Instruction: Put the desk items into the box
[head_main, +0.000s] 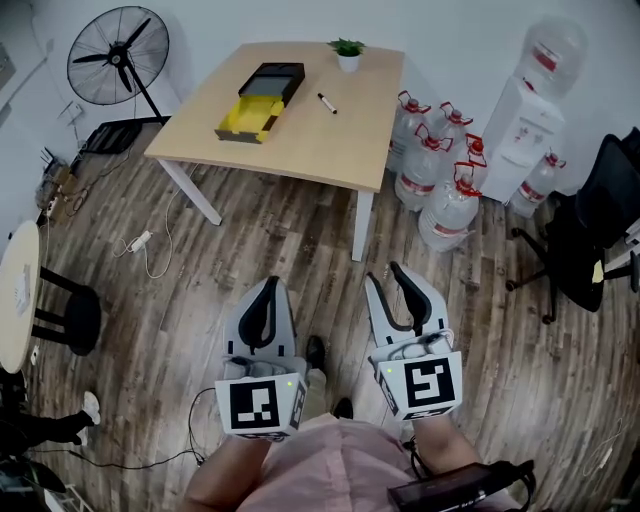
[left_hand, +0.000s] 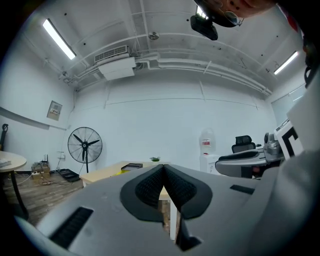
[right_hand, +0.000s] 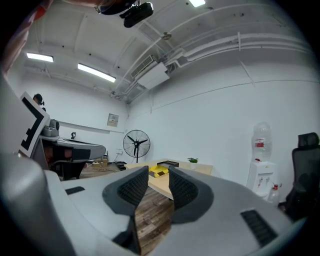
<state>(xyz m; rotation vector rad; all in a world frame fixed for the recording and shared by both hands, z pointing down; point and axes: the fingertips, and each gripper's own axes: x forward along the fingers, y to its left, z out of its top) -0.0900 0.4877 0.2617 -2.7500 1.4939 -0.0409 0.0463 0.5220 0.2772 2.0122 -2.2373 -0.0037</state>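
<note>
The step in hand looks like the approach: both grippers hang well short of the light wooden table (head_main: 330, 140), so walking up square to its near edge before reaching seems wise. The left gripper (head_main: 268, 284) has its jaws pressed together on nothing, while the right gripper (head_main: 385, 274) has its jaws spread and empty, so it seems the readier. On the table the flat, open black-and-yellow box (head_main: 262, 100) lies toward its left end, a slim black marker pen (head_main: 327, 103) near it toward the middle, and a small green plant in a white pot (head_main: 347, 52) at the far edge
</note>
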